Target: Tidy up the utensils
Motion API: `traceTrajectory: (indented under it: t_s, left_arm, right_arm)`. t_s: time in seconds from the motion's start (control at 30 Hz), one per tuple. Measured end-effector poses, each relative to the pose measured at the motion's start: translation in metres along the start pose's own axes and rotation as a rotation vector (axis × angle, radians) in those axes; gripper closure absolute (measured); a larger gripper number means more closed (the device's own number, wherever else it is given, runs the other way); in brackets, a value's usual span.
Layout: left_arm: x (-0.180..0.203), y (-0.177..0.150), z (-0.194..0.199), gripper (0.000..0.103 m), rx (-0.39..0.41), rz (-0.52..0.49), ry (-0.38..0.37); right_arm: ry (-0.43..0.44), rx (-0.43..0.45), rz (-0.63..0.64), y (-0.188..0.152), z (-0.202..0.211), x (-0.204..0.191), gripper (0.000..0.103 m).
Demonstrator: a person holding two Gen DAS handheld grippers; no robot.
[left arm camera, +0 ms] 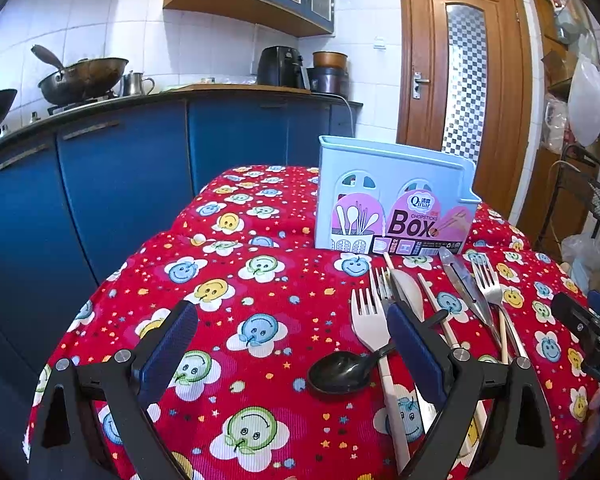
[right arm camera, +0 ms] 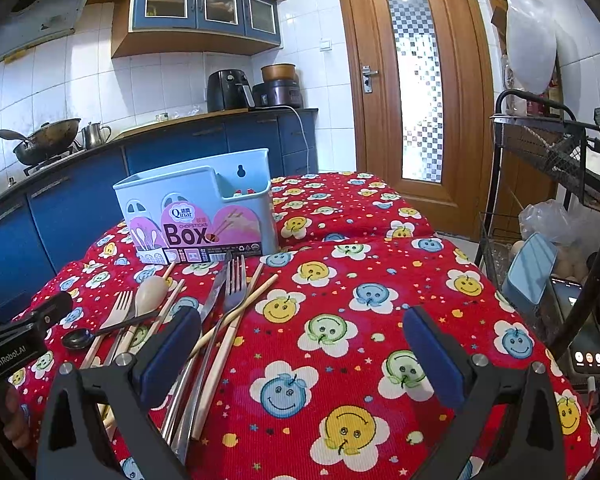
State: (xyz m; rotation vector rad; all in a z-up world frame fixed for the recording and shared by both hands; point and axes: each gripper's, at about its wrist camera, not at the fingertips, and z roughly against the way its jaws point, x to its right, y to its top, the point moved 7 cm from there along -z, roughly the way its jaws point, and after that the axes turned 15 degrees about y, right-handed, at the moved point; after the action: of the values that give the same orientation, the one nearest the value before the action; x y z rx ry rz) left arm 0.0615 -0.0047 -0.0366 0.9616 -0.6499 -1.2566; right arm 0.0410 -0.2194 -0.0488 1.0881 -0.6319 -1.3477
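One pale-blue plastic chopsticks box (right arm camera: 198, 208) stands on the red smiley-print worktop (right arm camera: 340, 320). Before it lie three forks, one black spoon (left arm camera: 340, 372), one beige spoon (right arm camera: 151, 290), and one steel knife (right arm camera: 216, 292). Both the left hand-held gripper (left arm camera: 292, 356) and the right hand-held gripper (right arm camera: 300, 360) are released, grasping nothing.

Utensil holder (right arm camera: 204, 216) label: "Qinar CHOPSTICKS Box"; left hand-held gripper (right arm camera: 16, 344): "GenRobot.AI"

Forks (left arm camera: 364, 320), spoons (left arm camera: 338, 372), knife (right arm camera: 210, 300), chopsticks (right arm camera: 236, 316) flat before upright blue holder (right arm camera: 198, 204).
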Motion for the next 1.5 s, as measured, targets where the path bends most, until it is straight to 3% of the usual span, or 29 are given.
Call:
traceTrajectory:
  t_s: [0.33,0.57,0.93,1.23,1.5]
  left_arm:
    - [0.001,0.001,-0.001,0.007,0.0,-0.015,0.005]
    - [0.003,0.007,-0.002,0.007,-0.008,-0.048,0.02]
    - [0.028,0.016,-0.014,0.008,-0.109,-0.216,-0.087]
    - [0.032,0.003,-0.02,0.023,-0.174,-0.372,-0.094]
    - [0.029,-0.001,-0.021,0.033,-0.203,-0.445,-0.133]
  right_arm:
    - [-0.021,-0.008,0.009,-0.001,-0.001,0.001,0.0]
    - [0.008,-0.061,-0.02,0.003,-0.006,0.002,0.0]
    - [0.031,-0.215,-0.017,0.01,-0.008,0.004,0.0]
    - [0.063,-0.276,-0.006,0.015,-0.005,-0.001,0.001]
    - [0.085,-0.325,-0.017,0.008,-0.007,-0.003,0.016]
